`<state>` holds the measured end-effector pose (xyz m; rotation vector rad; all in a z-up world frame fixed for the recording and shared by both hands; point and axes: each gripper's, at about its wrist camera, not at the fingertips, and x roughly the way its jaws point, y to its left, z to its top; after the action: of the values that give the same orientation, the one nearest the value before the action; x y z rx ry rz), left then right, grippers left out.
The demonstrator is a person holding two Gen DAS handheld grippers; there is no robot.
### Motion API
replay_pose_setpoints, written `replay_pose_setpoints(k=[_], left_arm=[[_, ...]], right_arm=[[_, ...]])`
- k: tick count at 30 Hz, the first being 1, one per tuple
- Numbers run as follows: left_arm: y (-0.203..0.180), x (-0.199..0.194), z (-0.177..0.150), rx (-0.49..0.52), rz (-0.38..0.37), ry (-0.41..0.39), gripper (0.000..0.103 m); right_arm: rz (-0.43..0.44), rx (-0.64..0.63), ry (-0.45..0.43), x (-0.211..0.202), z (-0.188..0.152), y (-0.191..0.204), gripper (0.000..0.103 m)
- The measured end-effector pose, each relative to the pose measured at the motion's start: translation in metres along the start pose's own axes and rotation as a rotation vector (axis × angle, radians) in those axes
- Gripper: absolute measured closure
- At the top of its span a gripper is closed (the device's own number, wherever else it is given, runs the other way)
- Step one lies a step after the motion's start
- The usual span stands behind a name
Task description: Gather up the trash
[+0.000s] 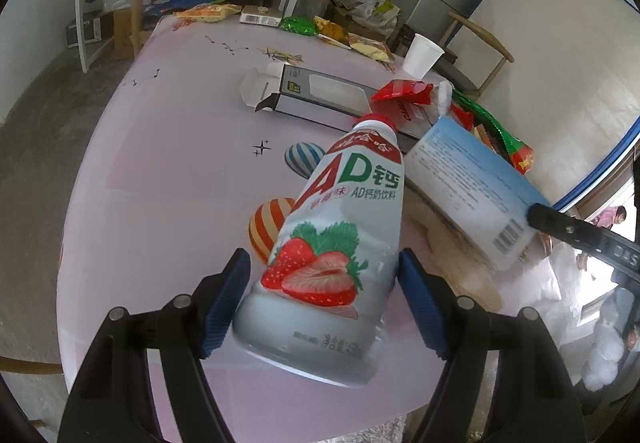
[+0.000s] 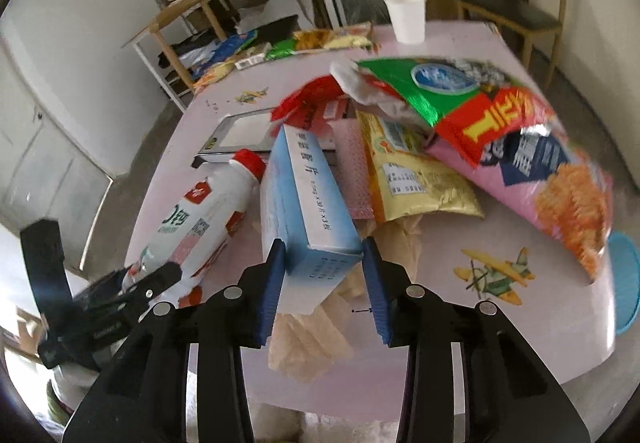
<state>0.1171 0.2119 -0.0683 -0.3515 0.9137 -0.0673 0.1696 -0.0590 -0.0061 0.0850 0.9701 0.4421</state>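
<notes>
My left gripper [image 1: 322, 275] is shut on a white AD calcium milk bottle [image 1: 340, 235] with a red cap and strawberry label, held above the pink table [image 1: 168, 163]. The bottle also shows in the right wrist view [image 2: 200, 219]. My right gripper [image 2: 324, 259] is shut on a light blue medicine box [image 2: 306, 203], which also shows in the left wrist view [image 1: 472, 195]. A large green, red and pink snack bag [image 2: 500, 147] hangs blurred in the air to the right. A yellow packet [image 2: 412, 179] and crumpled beige paper [image 2: 312, 331] lie on the table.
A flattened black and white carton [image 1: 316, 91], a red wrapper [image 1: 402, 91] and a white paper cup [image 1: 422, 55] sit further back. More snack packets [image 1: 336, 29] line the far edge. A blue round object [image 2: 624, 283] is at the right edge. Chairs and a shelf table stand behind.
</notes>
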Motion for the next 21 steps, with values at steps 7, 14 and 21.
replay_pose_setpoints(k=[7, 14, 21], left_arm=[[-0.006, -0.006, 0.001, 0.008, 0.044, -0.007, 0.03], [-0.025, -0.045, 0.006, 0.046, -0.047, -0.115, 0.03], [-0.052, -0.037, 0.007, -0.012, -0.313, -0.022, 0.03]], right_arm=[[-0.095, -0.224, -0.03, -0.008, -0.021, 0.023, 0.068], [-0.093, -0.463, -0.063, -0.014, -0.065, 0.053, 0.067], [0.097, -0.464, -0.032, -0.013, -0.081, 0.058, 0.061]])
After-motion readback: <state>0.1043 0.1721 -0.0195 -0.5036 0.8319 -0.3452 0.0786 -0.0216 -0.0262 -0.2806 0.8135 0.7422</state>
